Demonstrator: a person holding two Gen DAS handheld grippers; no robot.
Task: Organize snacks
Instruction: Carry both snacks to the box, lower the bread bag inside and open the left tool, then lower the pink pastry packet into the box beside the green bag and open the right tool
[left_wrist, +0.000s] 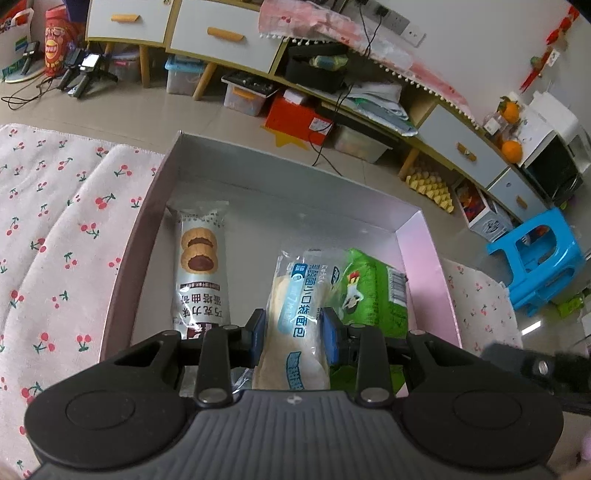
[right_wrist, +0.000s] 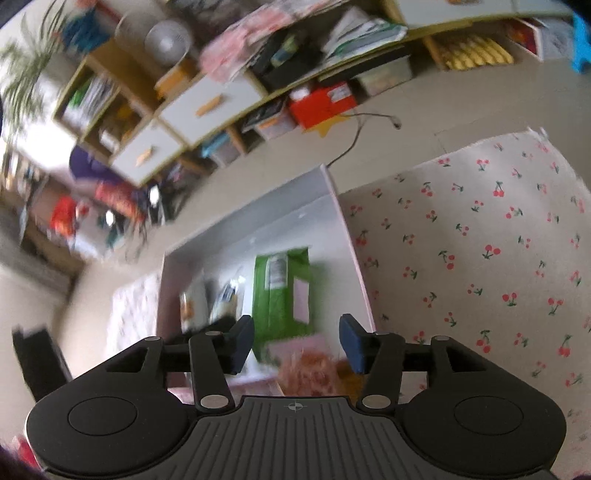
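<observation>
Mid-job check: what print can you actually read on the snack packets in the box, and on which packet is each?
"巧克力味" and "蛋塔曲奇": cookie packet, at the box's left.
"小口袋面包": bread packet, between the left gripper fingers; the characters before it are unclear.
Green packet: barcode and small print, too small to read.
Right wrist view: all print blurred.

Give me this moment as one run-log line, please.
left gripper: shut on bread packet, over box | right gripper: open, empty | in box: cookie packet, green packet
</observation>
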